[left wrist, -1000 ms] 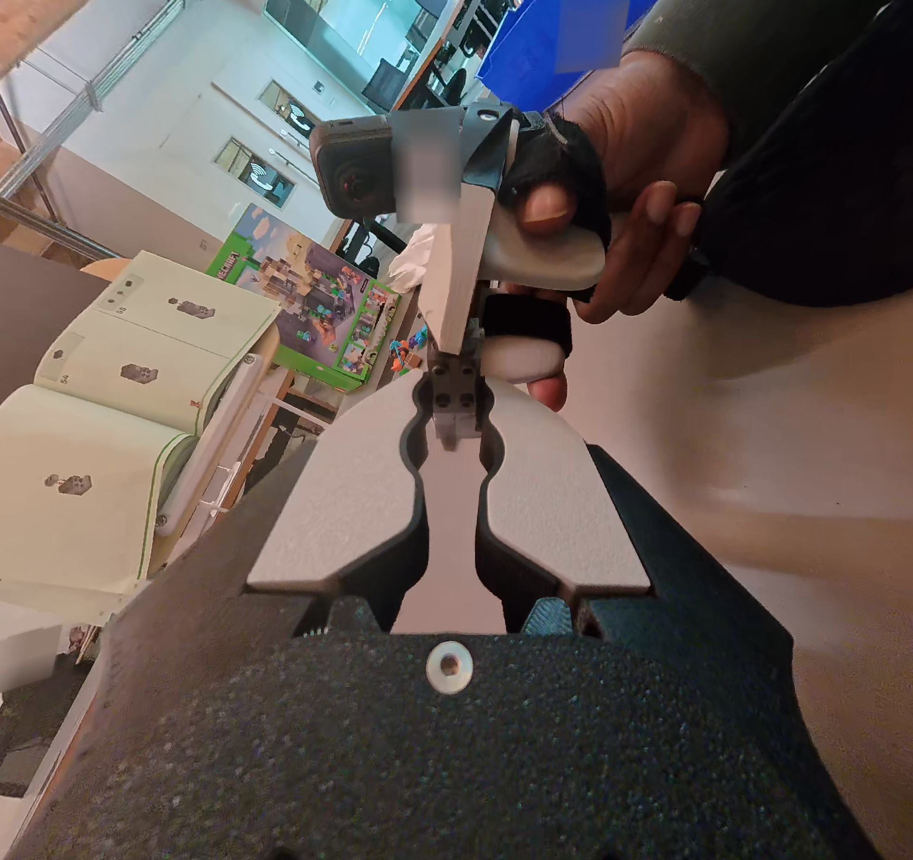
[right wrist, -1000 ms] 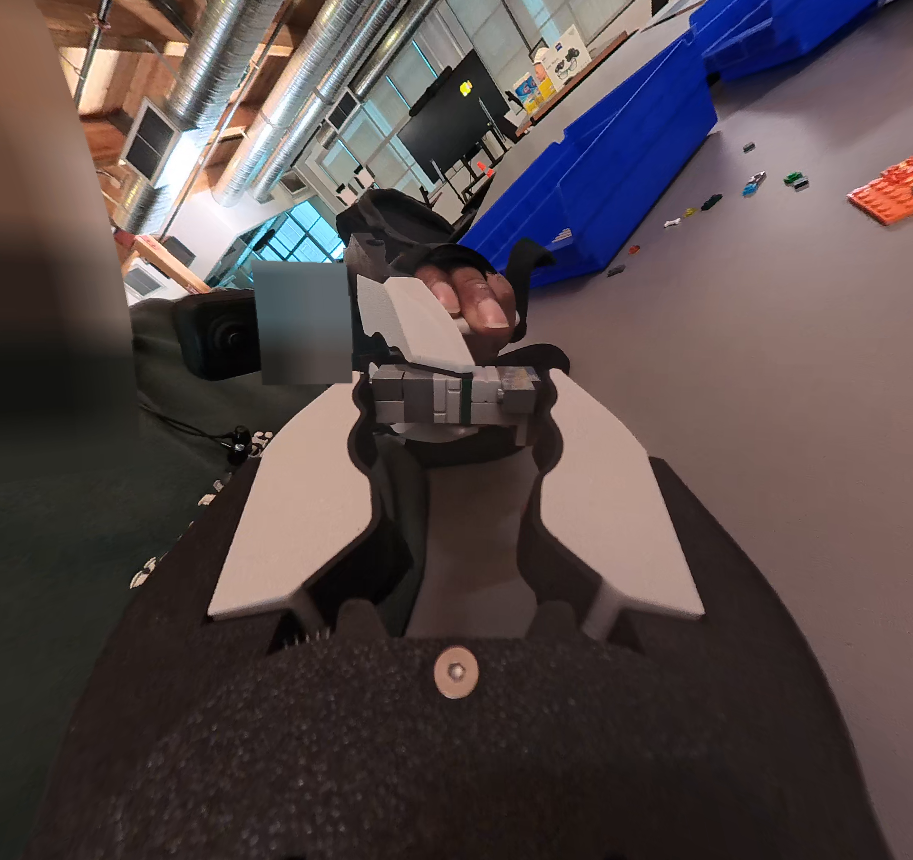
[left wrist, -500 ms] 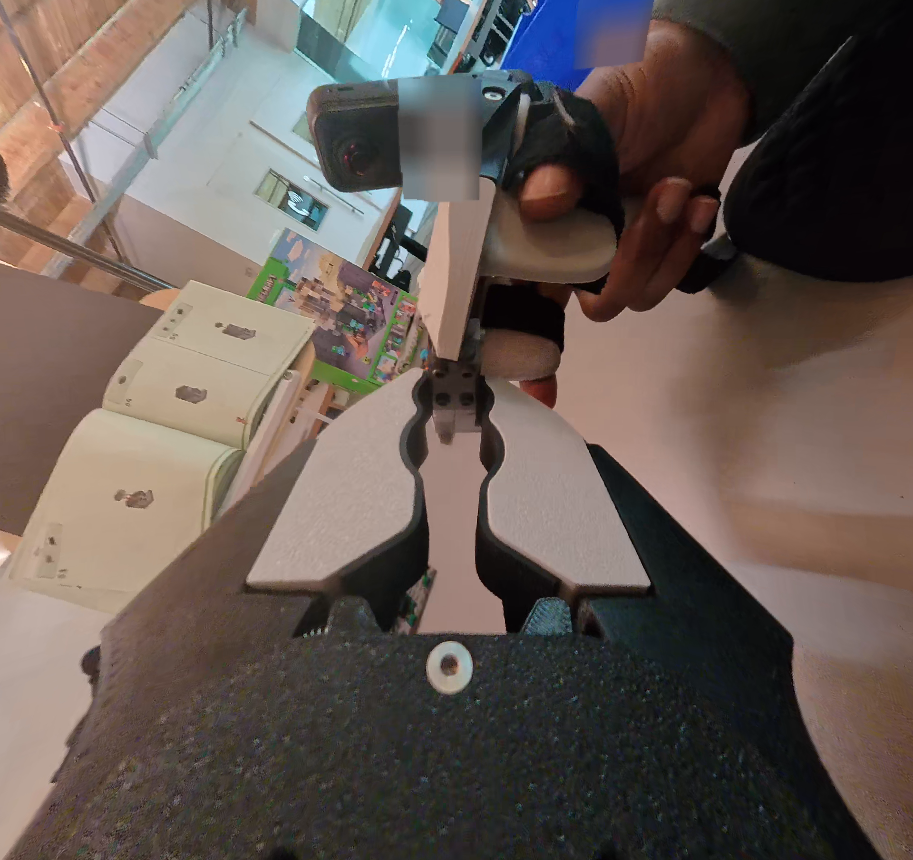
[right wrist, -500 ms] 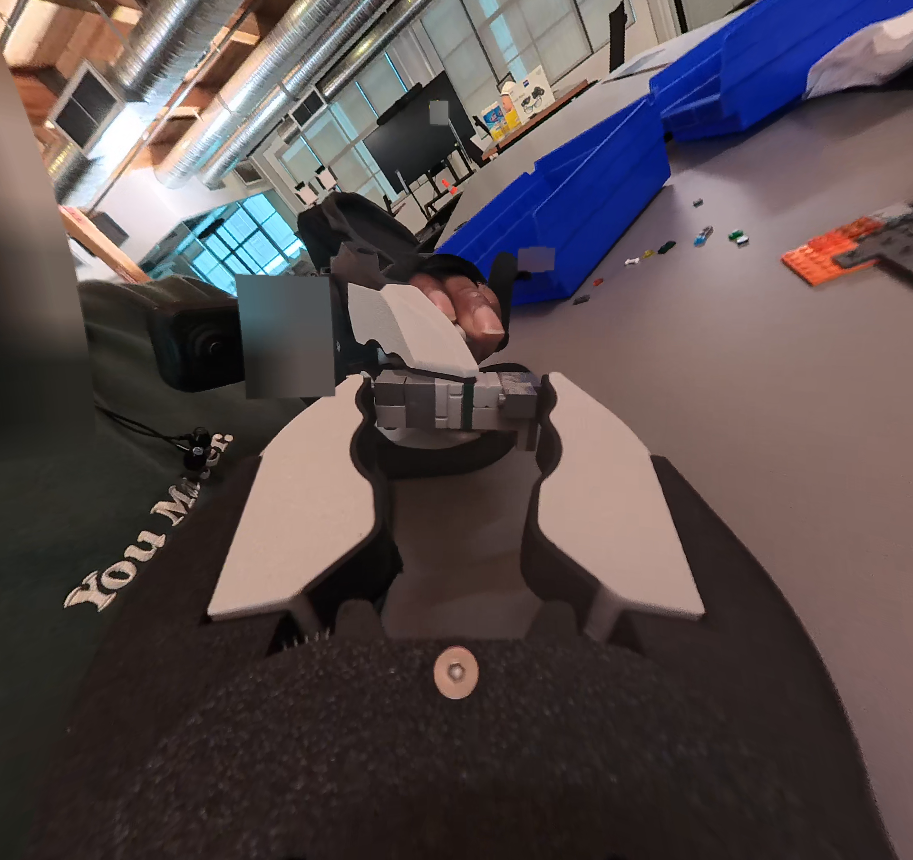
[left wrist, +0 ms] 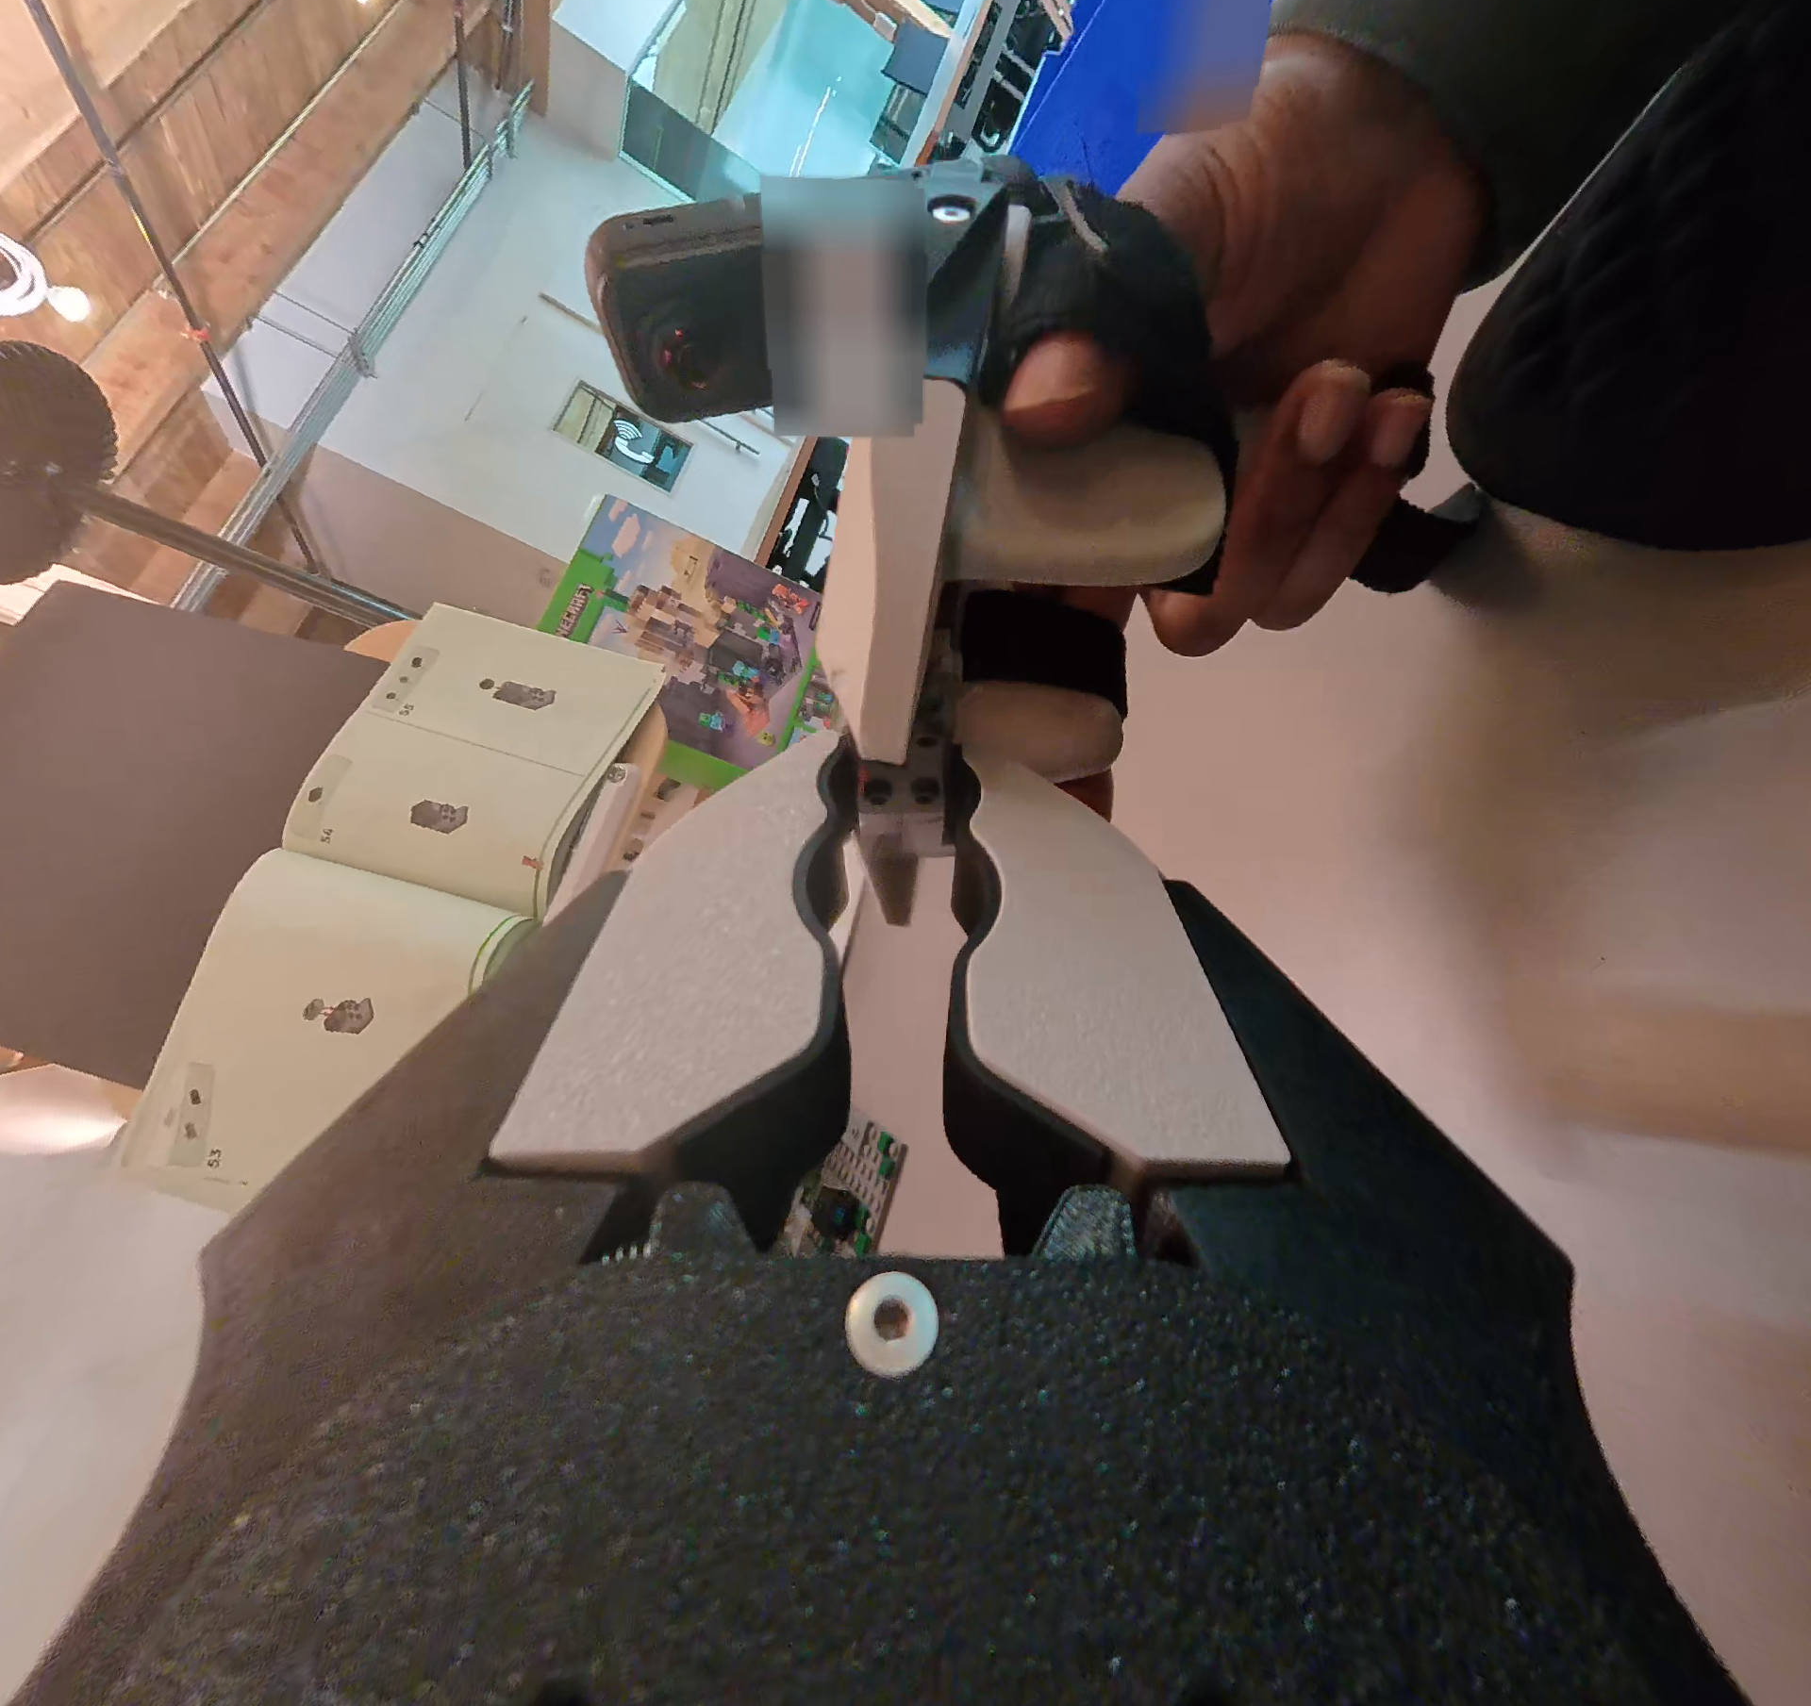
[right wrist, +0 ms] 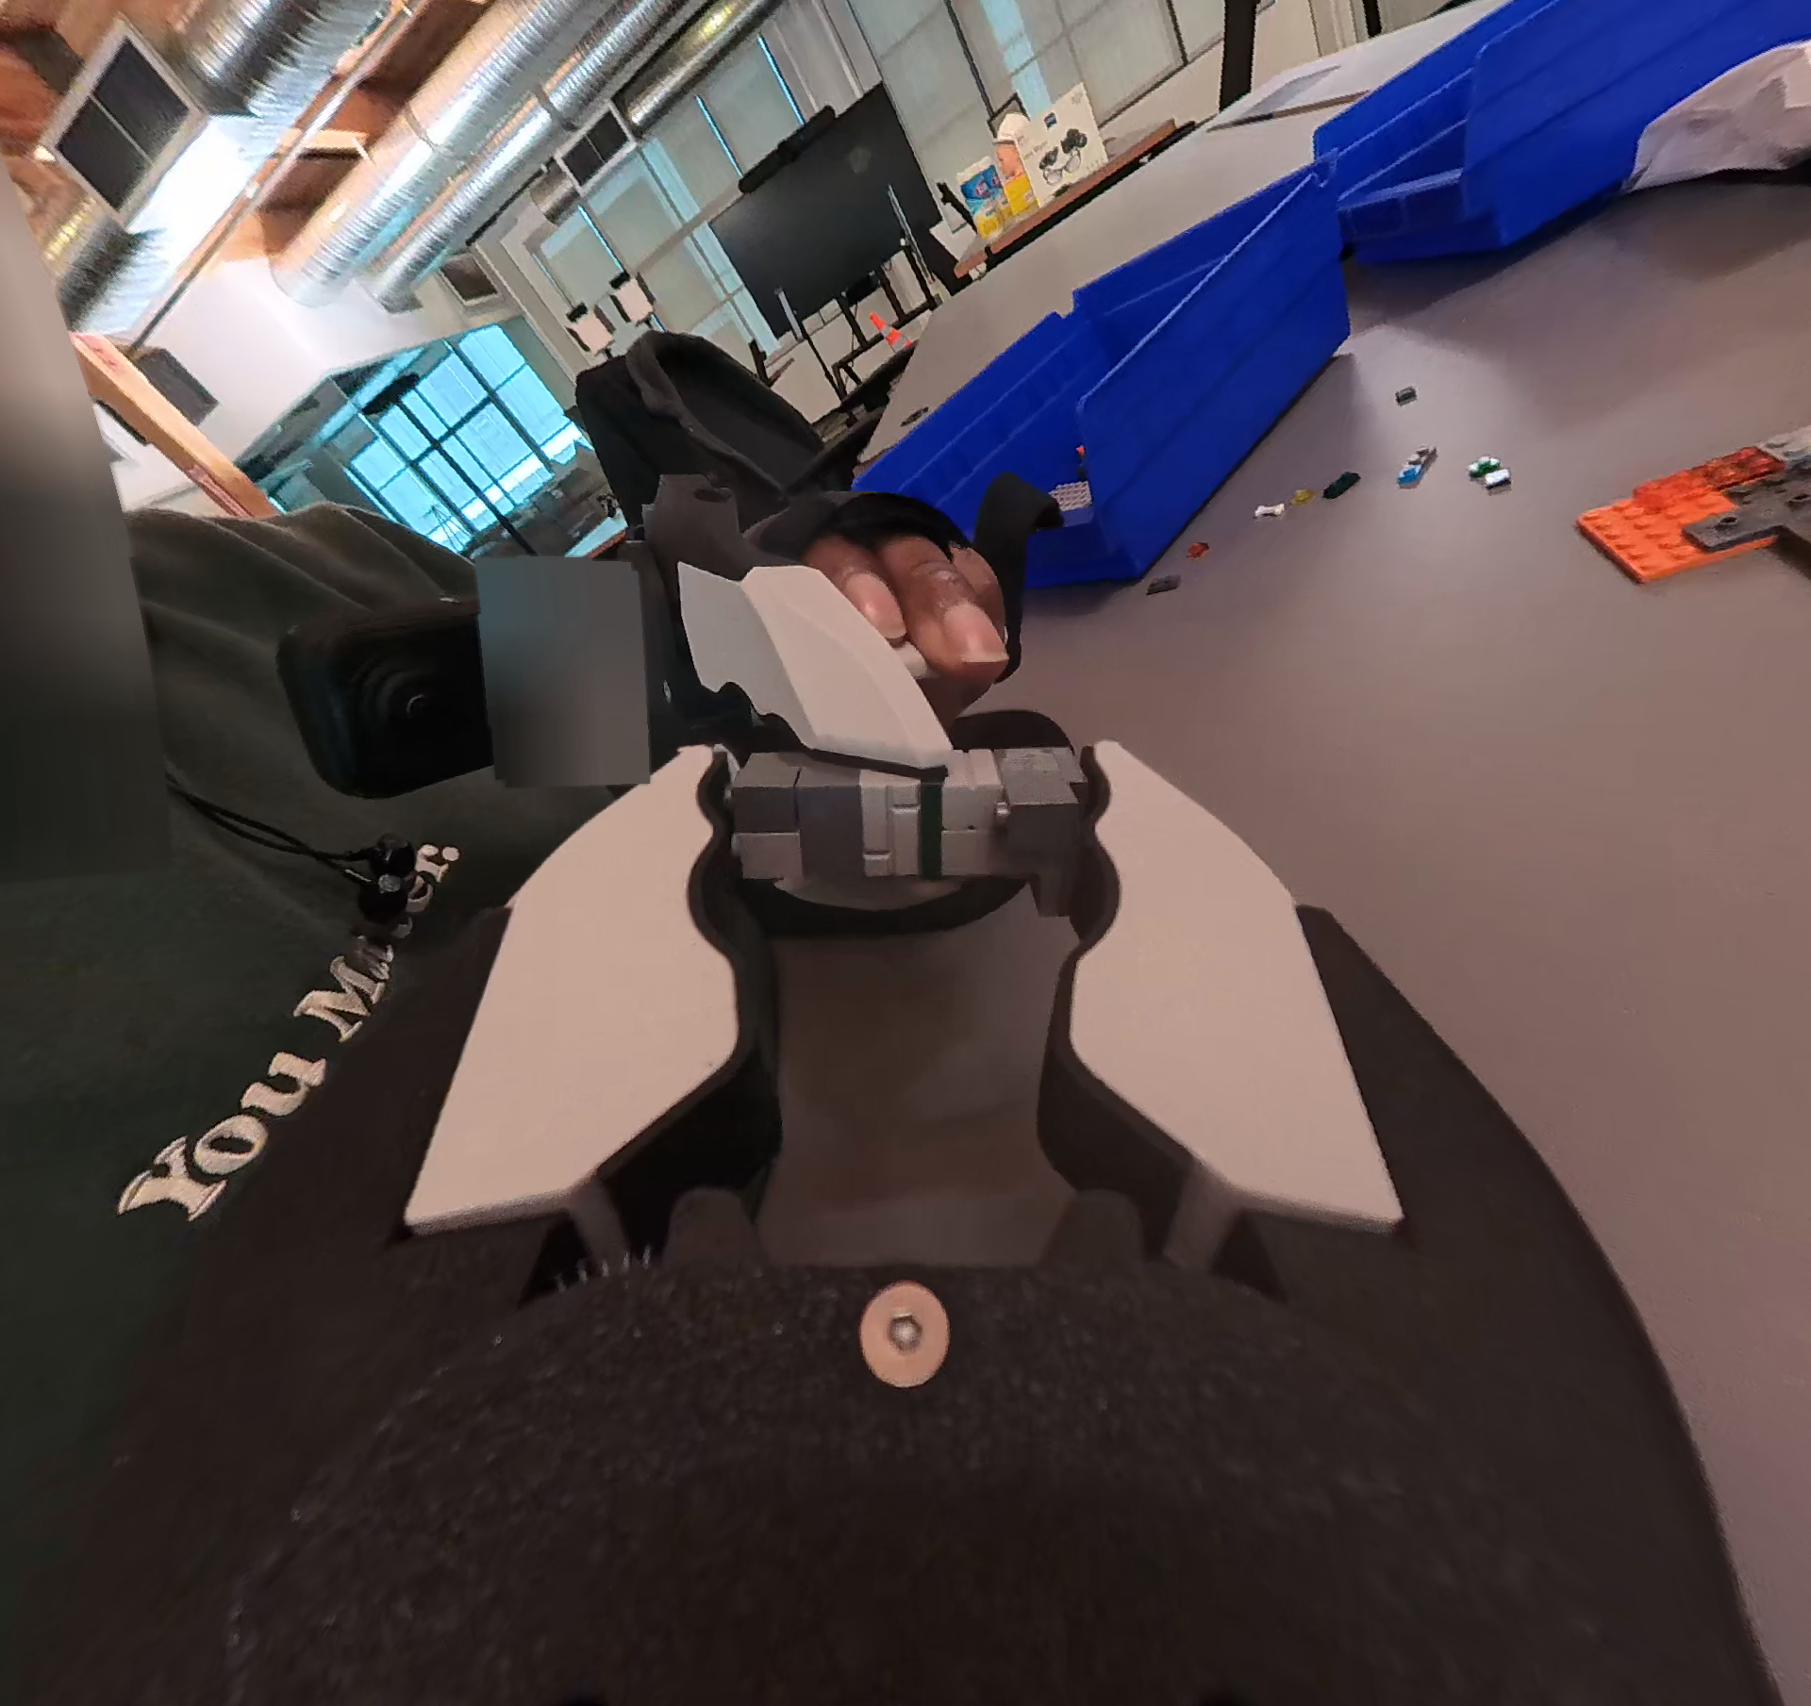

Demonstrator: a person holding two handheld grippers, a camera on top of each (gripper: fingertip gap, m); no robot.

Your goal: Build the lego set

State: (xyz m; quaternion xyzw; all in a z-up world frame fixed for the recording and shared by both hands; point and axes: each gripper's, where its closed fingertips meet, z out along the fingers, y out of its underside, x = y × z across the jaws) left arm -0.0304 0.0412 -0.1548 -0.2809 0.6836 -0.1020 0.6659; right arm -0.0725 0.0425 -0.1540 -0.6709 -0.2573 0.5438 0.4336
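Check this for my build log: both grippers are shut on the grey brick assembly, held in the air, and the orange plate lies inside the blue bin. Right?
One detail is off. The orange plate lies on the bare grey table, apart from the blue bin, as the right wrist view shows. Both the left gripper and right gripper do clamp the grey brick assembly in the air.
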